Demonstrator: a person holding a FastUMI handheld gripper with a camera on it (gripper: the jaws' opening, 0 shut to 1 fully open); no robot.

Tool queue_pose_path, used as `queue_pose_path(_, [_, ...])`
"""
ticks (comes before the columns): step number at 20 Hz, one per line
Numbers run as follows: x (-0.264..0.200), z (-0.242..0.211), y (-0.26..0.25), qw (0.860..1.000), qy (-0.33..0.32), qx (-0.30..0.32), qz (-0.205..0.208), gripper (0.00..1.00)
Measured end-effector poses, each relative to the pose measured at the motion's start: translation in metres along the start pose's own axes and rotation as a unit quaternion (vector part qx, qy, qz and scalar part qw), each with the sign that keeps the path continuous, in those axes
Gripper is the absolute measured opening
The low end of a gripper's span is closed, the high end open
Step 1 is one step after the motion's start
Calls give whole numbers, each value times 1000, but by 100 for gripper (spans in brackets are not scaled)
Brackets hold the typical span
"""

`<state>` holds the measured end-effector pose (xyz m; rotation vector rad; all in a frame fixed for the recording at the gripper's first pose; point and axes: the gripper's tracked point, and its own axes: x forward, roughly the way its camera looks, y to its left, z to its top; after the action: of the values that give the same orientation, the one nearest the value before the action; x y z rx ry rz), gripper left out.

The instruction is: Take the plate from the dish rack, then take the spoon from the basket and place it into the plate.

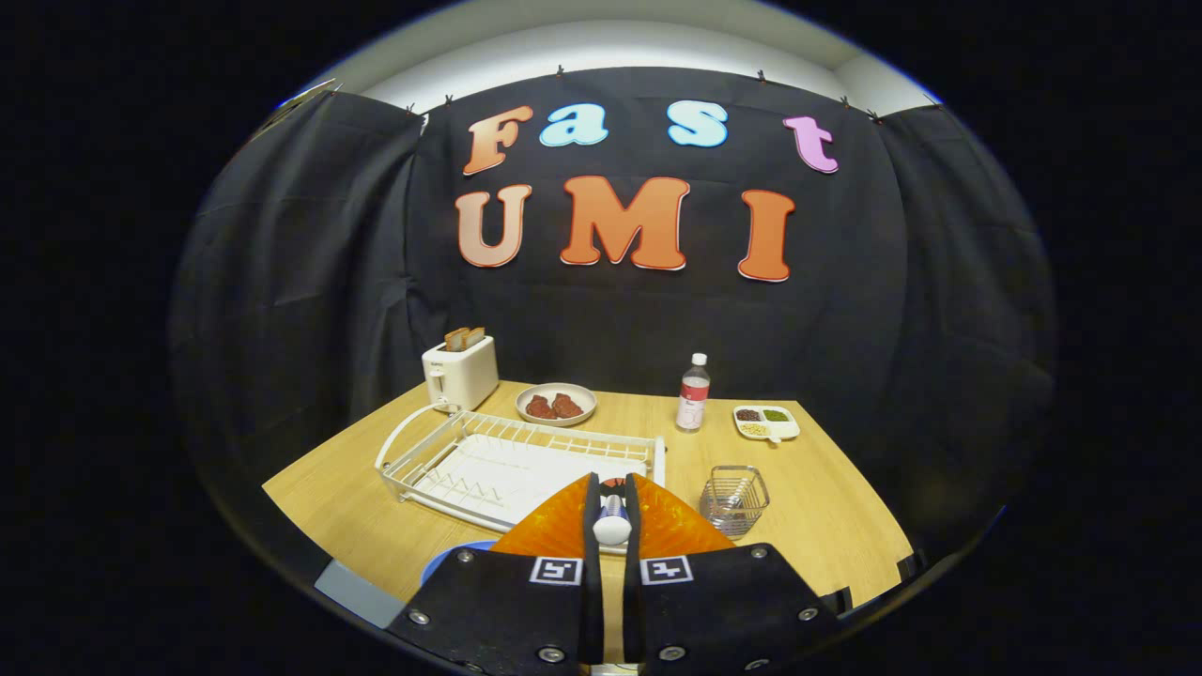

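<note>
Wooden table (845, 526), light grain, set against the booth's black cloth wall. On it:
- white toaster (459, 373) at the far left corner, two slices of toast standing in its slots;
- white wire dish rack (512, 460) in front of the toaster;
- round plate of reddish food (556, 404) beyond the rack;
- bottle (693, 393), upright, right of that plate;
- small divided tray (766, 422) right of the bottle;
- wire basket (734, 499) near the rack's right end.

Basket (734, 498) right of dish rack (521, 462)
</note>
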<state>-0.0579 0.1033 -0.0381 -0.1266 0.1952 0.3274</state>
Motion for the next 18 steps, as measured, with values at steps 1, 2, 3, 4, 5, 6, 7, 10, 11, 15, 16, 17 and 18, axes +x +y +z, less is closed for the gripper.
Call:
queue_pose_path(1, [-3,-4,12,1000,3,2,10,8])
queue_pose_path(2, [-5,-7,23,1000,6,5,19,8])
queue_pose_path(3, [-6,-13,32,1000,10,9,27,8])
queue_pose_path(4, [-6,-19,41,999,15,12,36,8])
queue_pose_path(5, [-6,-25,50,999,20,14,44,8])
queue_pose_path(6, [-6,-32,57,998,26,13,51,8])
queue_pose_path(7, [-6,-39,63,998,33,11,60,8])
queue_pose_path(10, [-3,-57,81,995,44,11,87,8])
queue_pose_path(11, [-3,-64,85,994,49,11,95,8])
queue_pose_path(15, [6,-86,98,992,60,3,114,8])
queue_pose_path(16, [7,-91,100,991,62,4,119,8])
queue_pose_path(17, [10,-97,104,990,65,6,124,8])
queue_pose_path(18, [13,-104,107,989,69,8,128,8])
